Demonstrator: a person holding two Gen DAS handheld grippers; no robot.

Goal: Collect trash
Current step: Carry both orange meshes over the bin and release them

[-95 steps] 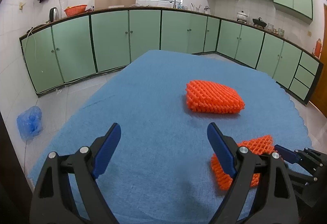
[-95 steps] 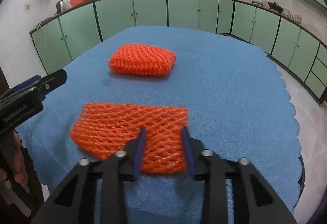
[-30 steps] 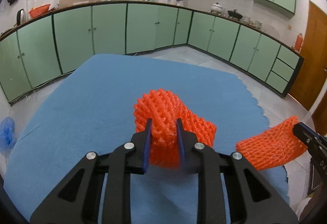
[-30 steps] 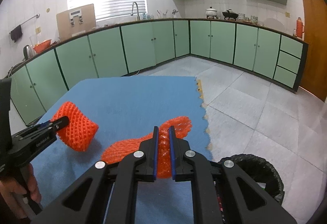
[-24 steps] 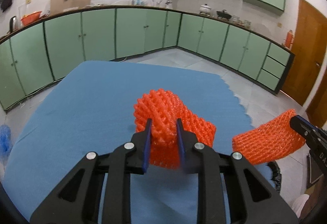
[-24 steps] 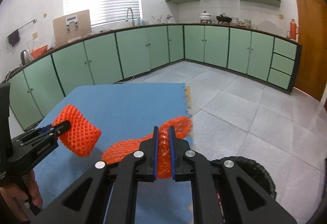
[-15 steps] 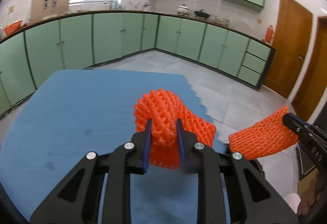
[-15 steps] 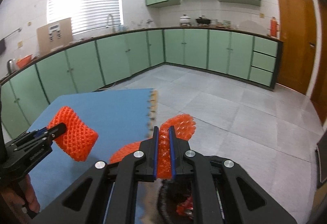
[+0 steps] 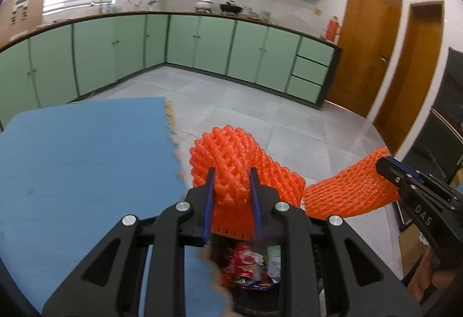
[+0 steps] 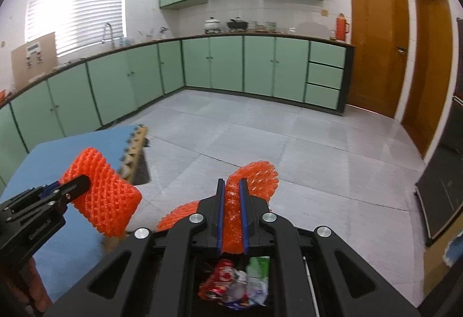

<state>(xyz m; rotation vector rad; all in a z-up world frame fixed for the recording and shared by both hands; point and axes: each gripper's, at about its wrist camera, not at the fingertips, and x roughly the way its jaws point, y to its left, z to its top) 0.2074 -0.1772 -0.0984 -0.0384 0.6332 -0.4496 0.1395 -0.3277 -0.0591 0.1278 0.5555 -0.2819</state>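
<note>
The left gripper [image 9: 231, 186] is clamped on a thick orange foam net [image 9: 231, 155], its blue pads pressed into the folded mesh, which bulges up and out above the fingertips. In the left wrist view this net sits at the centre, just past the scalloped edge of the blue mat [image 9: 81, 160], which fills the frame from 7 to 10 o'clock.

The right gripper [image 10: 231, 201] is pinched nearly closed on a flat net [image 10: 254, 172]; the mesh squeezes between the pads, curls up at 12 o'clock above them and trails down toward 8 o'clock behind the left finger. From the left wrist view the same flat net [image 9: 350, 189] stretches out at 3 o'clock, gripped by the right gripper [image 9: 385, 166] at its far end, and a hand [image 9: 437, 276] shows at 4 o'clock. From the right wrist view the thick net [image 10: 101, 198] hangs at 9 o'clock in the left gripper [image 10: 78, 183], beside the mat's corner [image 10: 86, 143].

Below both grippers, at 6 o'clock in each view, lies a black bin [image 10: 185, 267] holding a crushed red can [image 10: 220, 279] and a green wrapper [image 10: 257, 265]. Both nets are in the air above it, neither touching the trash.

Green cabinets [image 10: 254, 65] line the far wall and brown doors [image 10: 373, 39] stand at 2 o'clock.
</note>
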